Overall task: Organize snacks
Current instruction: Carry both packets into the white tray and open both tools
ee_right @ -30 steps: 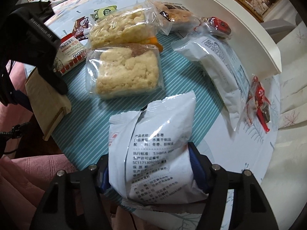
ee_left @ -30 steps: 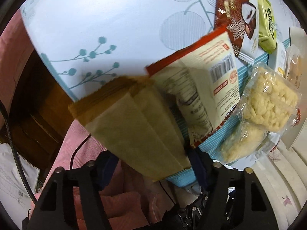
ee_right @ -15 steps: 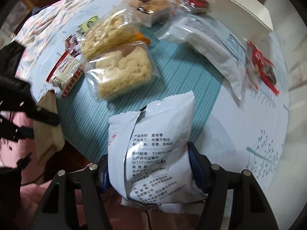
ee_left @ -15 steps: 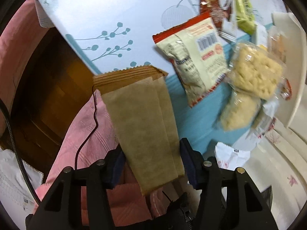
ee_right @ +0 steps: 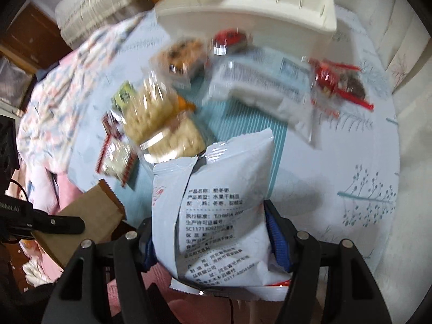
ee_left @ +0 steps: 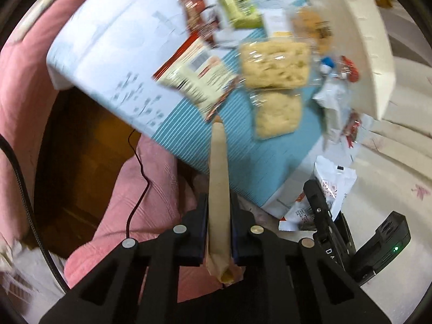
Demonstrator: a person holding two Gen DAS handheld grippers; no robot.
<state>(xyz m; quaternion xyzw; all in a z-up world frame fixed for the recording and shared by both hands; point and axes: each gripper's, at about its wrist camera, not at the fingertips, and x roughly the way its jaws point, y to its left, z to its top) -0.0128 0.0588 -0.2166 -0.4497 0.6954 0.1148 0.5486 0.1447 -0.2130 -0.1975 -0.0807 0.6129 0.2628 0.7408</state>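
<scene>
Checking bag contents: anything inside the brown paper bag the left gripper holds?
Cannot tell. The brown paper bag is pinched flat in the left gripper; its paper is opaque.

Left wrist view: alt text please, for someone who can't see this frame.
The left gripper is shut on a flat brown paper bag, seen edge-on, held above a table strewn with blurred snack packets. At lower right the other gripper holds a white snack bag; a white bin stands at the table's far edge.

Left gripper (ee_left: 218, 232): matte black angular frame, silver round screws, dark blue pads. Right gripper (ee_right: 213, 239): identical, ribbed blue pads. Person's garment (ee_left: 151, 189): pink quilted fabric below the grippers.
</scene>
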